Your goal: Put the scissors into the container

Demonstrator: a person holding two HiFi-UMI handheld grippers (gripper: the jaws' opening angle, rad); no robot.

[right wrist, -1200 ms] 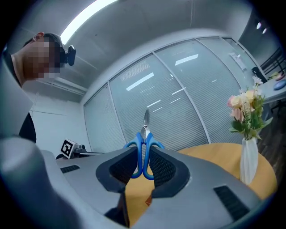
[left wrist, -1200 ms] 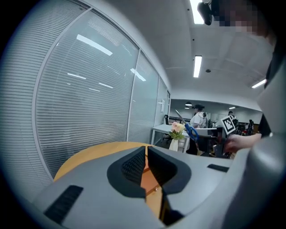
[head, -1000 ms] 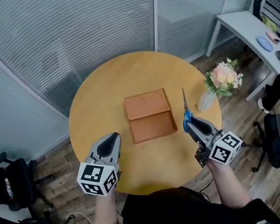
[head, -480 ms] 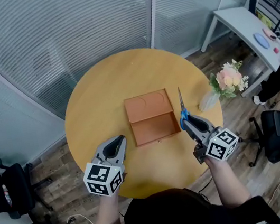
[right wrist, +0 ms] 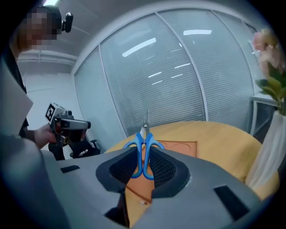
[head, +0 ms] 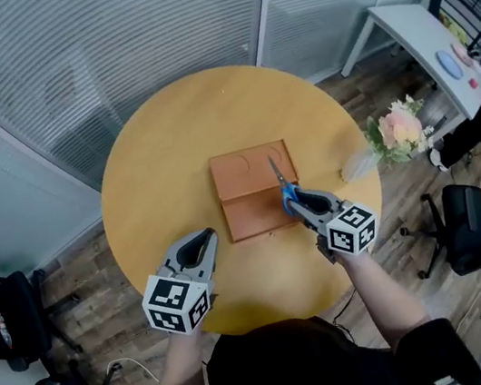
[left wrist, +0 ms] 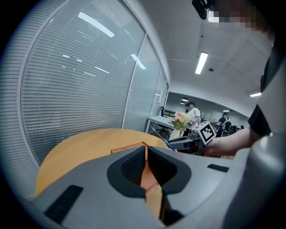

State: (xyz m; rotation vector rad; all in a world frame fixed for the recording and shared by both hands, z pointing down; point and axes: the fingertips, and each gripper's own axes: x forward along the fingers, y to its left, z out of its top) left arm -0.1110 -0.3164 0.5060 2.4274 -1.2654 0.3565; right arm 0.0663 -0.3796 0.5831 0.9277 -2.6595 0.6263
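Right tongs (head: 301, 205) are clenched on the scissors (head: 280, 180), pinching the blue handle loops from either side; the right gripper view shows the loops wedged between the pads and the closed blades sticking out past the tips. The scissors are held in the air above the right part of the container (head: 246, 197), blades pointing to the far side, not yet inside it.

That is the change. A second ago, and still half a second ago, the scissors hung over bare tabletop (head: 171, 162) just to the right of the container. The right tongs have since carried them leftward, so they now lie over the container's right edge and its open near compartment. I judge the carry nearly finished: what remains is to lower the scissors and release them, with the long blades lined up so they fit within the walls.

Left tongs (head: 200, 245) are closed on nothing and have kept their place near the left corner of the container. A vase of flowers (head: 393, 130) stands off to the right, well apart from the work.
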